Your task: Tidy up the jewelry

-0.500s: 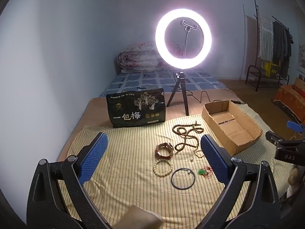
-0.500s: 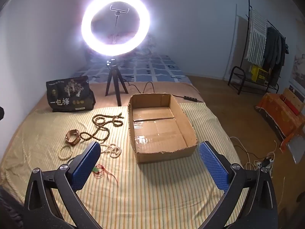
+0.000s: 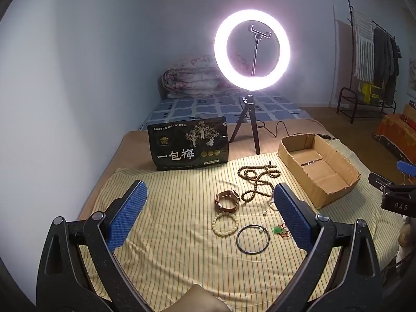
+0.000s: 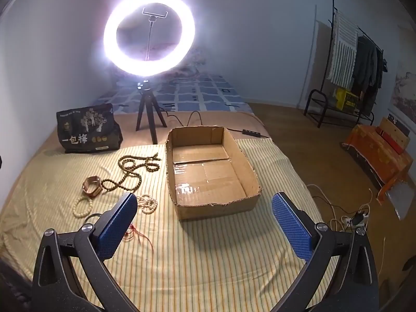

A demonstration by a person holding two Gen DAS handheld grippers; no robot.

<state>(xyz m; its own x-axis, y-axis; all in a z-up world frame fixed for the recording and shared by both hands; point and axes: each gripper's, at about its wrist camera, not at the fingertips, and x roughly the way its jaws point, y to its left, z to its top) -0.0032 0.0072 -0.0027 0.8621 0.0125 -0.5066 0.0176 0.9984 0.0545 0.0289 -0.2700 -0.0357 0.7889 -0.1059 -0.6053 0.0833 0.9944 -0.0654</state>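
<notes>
Blue ribbed pads face each other far apart on the left gripper (image 3: pixel 208 215), whose jaws stand wide and clamp nothing; they hang above the yellow striped cloth (image 3: pixel 169 254) with the jewelry lying loose between and beyond them. In the centre of the left wrist view lie a brown leather watch (image 3: pixel 226 200), a cream bead bracelet (image 3: pixel 225 224) just below it, a thin black bangle (image 3: pixel 253 238) to the lower right, and a small green pendant on red cord (image 3: pixel 279 230) beside the right pad. A long brown bead necklace (image 3: pixel 256 179) coils above them, near the open cardboard box (image 3: pixel 335 195) at the right of the frame. The right gripper (image 4: pixel 205 223) is likewise spread to its full width and holds nothing; its pads sit at the lower left and lower right of its own view, with the front wall of the box between and above them. A white pearl strand (image 4: pixel 148 202) lies just beside its left pad. A black snack bag (image 3: pixel 188 144) stands upright at the cloth's far edge, printed in large pale characters "一包梅"; the smaller print on it is too fine to read. At the right edge of the left wrist view, the black body of the other gripper shows the letters "DAS". A lit ring light on a tripod (image 3: pixel 251 50) stands behind the bag.
</notes>
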